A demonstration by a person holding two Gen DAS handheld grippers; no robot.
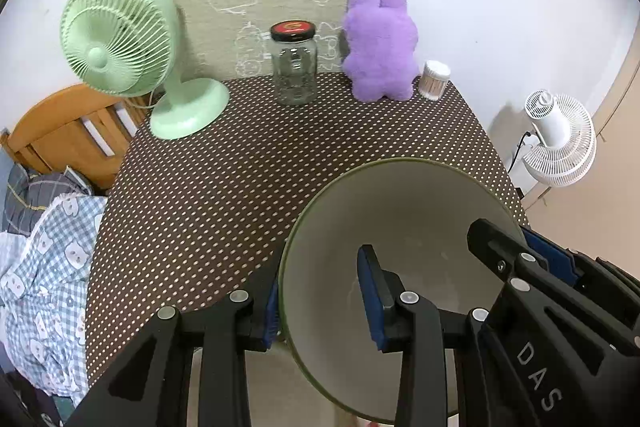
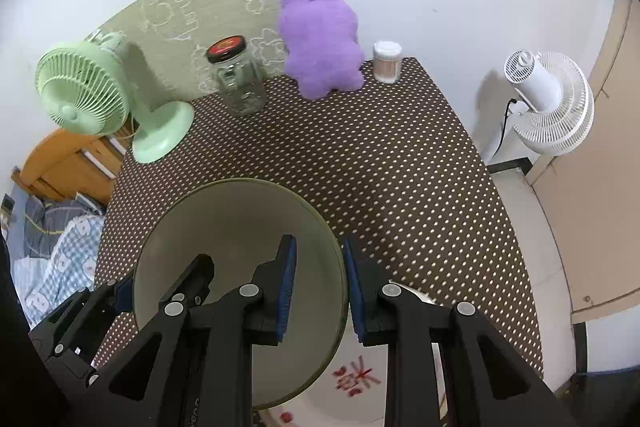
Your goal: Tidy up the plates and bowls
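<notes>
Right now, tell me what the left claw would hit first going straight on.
Probably the bare dotted tablecloth, short of the jar; depth is unclear. The left claw grips the bowl by its rim.

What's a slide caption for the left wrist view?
Both hand-held grippers clamp opposite rims of a green-edged bowl above the dotted tablecloth.

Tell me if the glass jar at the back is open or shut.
Shut: the glass jar stands upright with its black lid seated on top.
</notes>
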